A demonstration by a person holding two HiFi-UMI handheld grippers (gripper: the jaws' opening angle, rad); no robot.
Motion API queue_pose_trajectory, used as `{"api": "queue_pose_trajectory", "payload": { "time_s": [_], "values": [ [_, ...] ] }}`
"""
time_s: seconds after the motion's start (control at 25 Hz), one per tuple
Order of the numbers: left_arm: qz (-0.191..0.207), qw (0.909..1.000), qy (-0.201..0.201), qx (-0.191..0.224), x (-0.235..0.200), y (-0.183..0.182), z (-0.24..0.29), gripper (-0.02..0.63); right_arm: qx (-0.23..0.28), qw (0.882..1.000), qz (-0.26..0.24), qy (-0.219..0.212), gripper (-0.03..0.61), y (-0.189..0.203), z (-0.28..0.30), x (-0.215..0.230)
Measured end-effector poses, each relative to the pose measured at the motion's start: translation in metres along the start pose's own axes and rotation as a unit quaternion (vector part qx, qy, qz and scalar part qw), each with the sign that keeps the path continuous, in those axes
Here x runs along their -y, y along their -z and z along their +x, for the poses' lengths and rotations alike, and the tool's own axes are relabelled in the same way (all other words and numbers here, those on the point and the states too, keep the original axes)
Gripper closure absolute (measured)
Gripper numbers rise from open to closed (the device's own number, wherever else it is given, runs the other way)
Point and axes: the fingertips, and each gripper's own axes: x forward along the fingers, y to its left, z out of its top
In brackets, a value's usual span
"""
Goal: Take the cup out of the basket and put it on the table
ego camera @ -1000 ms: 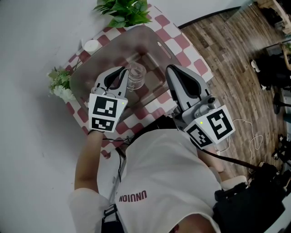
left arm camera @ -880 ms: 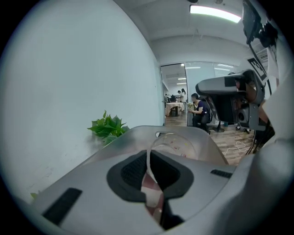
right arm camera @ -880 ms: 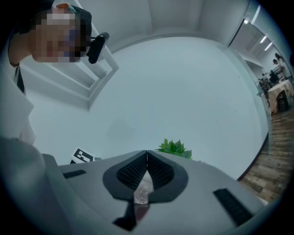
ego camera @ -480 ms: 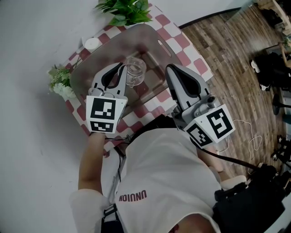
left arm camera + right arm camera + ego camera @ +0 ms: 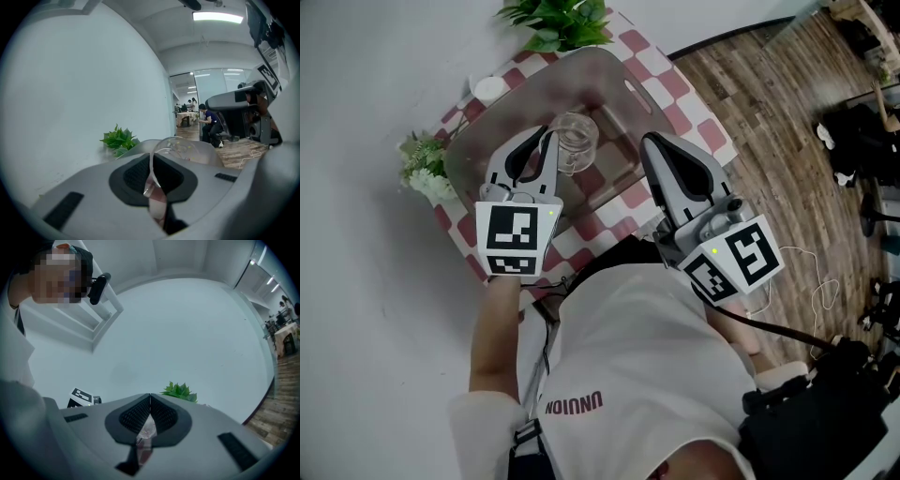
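Since the frame a second ago, the left gripper (image 5: 546, 150) and the clear cup (image 5: 575, 142) it carries sit slightly higher in the head view, nearer the basket's (image 5: 614, 67) far wall. Its marker cube now faces the camera more squarely. The right gripper (image 5: 654, 150) has not shifted. I read this as the start of the lift: the cup is rising but not yet travelling sideways.

Left claw: in the left gripper view the left gripper (image 5: 151, 159) is closed to a narrow pinch on the cup's (image 5: 180, 146) glass wall at the rim. The round mouth of the cup arches out beyond the tips.

Right claw: in the right gripper view the right gripper (image 5: 150, 401) has its jaws pressed together with nothing between them. It hangs idle over the near right edge of the basket.

Position of the cup: it is over the basket's interior and inside its outline as seen from above. I cannot tell whether its base has cleared the basket's floor or rim.

Meaning for the task: removal is under way and placement is still to come. Bare checked table (image 5: 698, 111) lies just right of the basket and along its near side. The plant (image 5: 558, 23) and the flowers (image 5: 422, 169) crowd the far and left sides. I judge that a one-wall pinch lets the cup swing, so my carry should be slow and level.
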Motion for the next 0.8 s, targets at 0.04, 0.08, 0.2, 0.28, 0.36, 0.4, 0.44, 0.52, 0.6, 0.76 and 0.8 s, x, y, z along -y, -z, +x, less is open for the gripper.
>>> {"api": "queue_pose_trajectory", "payload": {
  "time_s": [0.04, 0.08, 0.2, 0.28, 0.36, 0.4, 0.44, 0.52, 0.6, 0.76, 0.8],
  "values": [
    [-0.002, 1.0, -0.003, 0.002, -0.002, -0.001, -0.001, 0.581, 0.0, 1.0, 0.0, 0.0, 0.561, 0.0, 0.0, -0.001],
    [-0.003, 1.0, -0.005, 0.005, -0.003, -0.003, -0.003, 0.58, 0.0, 1.0, 0.0, 0.001, 0.561, 0.0, 0.0, -0.001],
    [-0.004, 0.9999, -0.01, 0.012, -0.005, -0.008, -0.006, 0.58, 0.0, 1.0, -0.001, 0.002, 0.561, -0.001, -0.001, -0.001],
    [-0.005, 0.9998, -0.013, 0.016, -0.006, -0.01, -0.008, 0.58, 0.0, 1.0, -0.001, 0.002, 0.561, 0.0, -0.002, -0.001],
    [-0.006, 0.9997, -0.015, 0.02, -0.007, -0.011, -0.01, 0.58, 0.0, 1.0, -0.002, 0.002, 0.561, 0.0, -0.002, -0.003],
    [-0.007, 0.9996, -0.017, 0.022, -0.008, -0.013, -0.011, 0.58, 0.0, 1.0, -0.002, 0.002, 0.561, 0.001, -0.002, -0.003],
    [-0.009, 0.9995, -0.019, 0.025, -0.009, -0.014, -0.011, 0.58, 0.0, 1.0, -0.002, 0.002, 0.561, 0.001, -0.002, -0.003],
    [-0.013, 0.9992, -0.024, 0.03, -0.01, -0.017, -0.012, 0.58, 0.001, 1.0, -0.002, 0.002, 0.561, 0.001, -0.002, -0.003],
    [-0.018, 0.9989, -0.027, 0.035, -0.012, -0.02, -0.013, 0.58, 0.0, 1.0, -0.002, 0.002, 0.561, 0.001, -0.002, -0.002],
    [-0.028, 0.998, -0.028, 0.049, -0.013, -0.025, -0.014, 0.58, 0.001, 1.0, -0.002, 0.007, 0.561, 0.001, -0.003, -0.001],
    [-0.031, 0.9978, -0.028, 0.052, -0.013, -0.027, -0.014, 0.58, 0.002, 1.0, -0.001, 0.009, 0.561, 0.001, -0.003, 0.0]
  ]
}}
